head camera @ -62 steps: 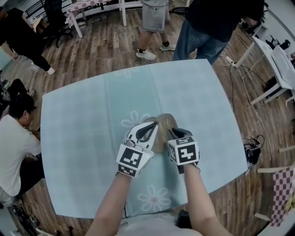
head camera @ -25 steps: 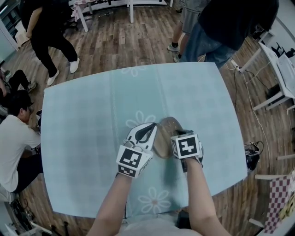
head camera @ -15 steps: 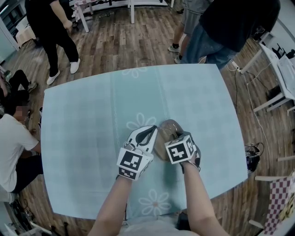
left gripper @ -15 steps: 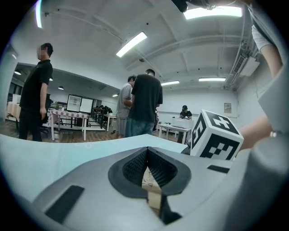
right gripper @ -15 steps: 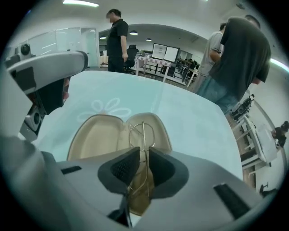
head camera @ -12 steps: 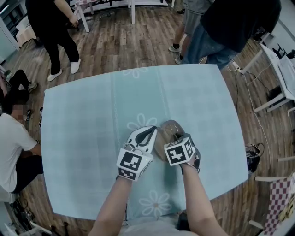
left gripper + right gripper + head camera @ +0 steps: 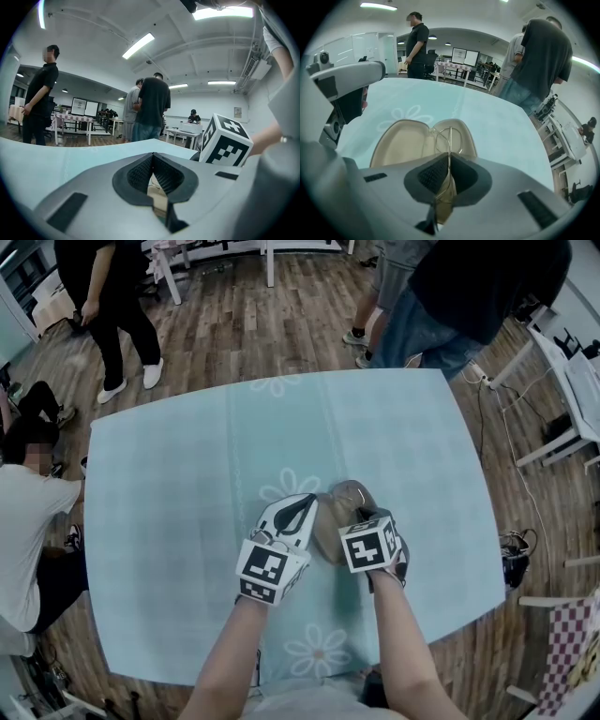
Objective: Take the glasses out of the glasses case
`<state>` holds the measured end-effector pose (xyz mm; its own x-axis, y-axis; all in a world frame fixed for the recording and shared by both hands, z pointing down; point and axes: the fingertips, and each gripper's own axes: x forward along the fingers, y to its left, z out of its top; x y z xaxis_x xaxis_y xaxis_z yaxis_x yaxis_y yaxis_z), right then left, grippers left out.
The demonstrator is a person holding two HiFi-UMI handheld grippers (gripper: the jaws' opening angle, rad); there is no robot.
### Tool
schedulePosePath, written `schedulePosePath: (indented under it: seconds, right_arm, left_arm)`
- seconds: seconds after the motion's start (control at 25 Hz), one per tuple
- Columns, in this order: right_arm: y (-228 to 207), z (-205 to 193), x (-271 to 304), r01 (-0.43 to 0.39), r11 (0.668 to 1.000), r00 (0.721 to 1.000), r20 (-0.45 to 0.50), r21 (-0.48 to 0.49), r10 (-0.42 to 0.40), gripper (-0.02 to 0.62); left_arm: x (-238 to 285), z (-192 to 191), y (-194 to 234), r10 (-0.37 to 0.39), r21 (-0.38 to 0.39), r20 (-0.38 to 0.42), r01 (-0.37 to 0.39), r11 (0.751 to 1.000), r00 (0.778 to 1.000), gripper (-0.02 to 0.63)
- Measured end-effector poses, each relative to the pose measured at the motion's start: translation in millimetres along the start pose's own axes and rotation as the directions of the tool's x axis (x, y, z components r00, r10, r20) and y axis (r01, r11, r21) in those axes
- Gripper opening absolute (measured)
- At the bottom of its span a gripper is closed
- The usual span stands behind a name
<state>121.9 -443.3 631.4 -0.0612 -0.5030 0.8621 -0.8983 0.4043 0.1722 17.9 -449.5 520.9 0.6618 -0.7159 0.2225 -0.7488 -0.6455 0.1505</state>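
Beige glasses case [image 7: 401, 140], edge pinched at nine o'clock by the left gripper [image 7: 152, 161] fingers, holds glasses [image 7: 450, 138] that the right gripper [image 7: 449, 166] fingers have just been closing on and now pinch; bystanders [image 7: 450, 287] stand at twelve o'clock.

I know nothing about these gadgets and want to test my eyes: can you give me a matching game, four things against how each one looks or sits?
1 glasses case; 2 glasses; 3 left gripper; 4 right gripper.
A closed on a thin wire frame; B lying open on the table; C closed on the case's tan edge; D clear lens, wire rim.
Pairs: 1-B, 2-D, 3-C, 4-A.
The right gripper's jaws have just been closing, the glasses' frame between them.
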Motion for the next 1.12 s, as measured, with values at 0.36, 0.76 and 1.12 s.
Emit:
schedulePosePath:
  seconds: [0.36, 0.76, 1.12]
  right_arm:
    - [-3.4, 7.9, -18.0, -0.030, 0.998, 0.997, 0.075, 0.047, 0.026, 0.023]
    - [-3.6, 7.7, -47.1, -0.101, 0.985, 0.981, 0.180, 0.137, 0.076, 0.023]
    - [0.3, 12.4, -79.1, -0.152, 0.976, 0.952, 0.288, 0.154, 0.103, 0.023]
  left_arm:
    - [-4.8, 6.8, -10.6, -0.020, 0.018, 0.016, 0.019, 1.000, 1.000, 0.008]
    - [-15.0, 21.8, -29.6, -0.013, 0.056, 0.031, 0.012, 0.998, 0.999, 0.008]
    - [-31.1, 34.5, -44.2, 0.005, 0.081, 0.061, -0.010, 0.997, 0.998, 0.008]
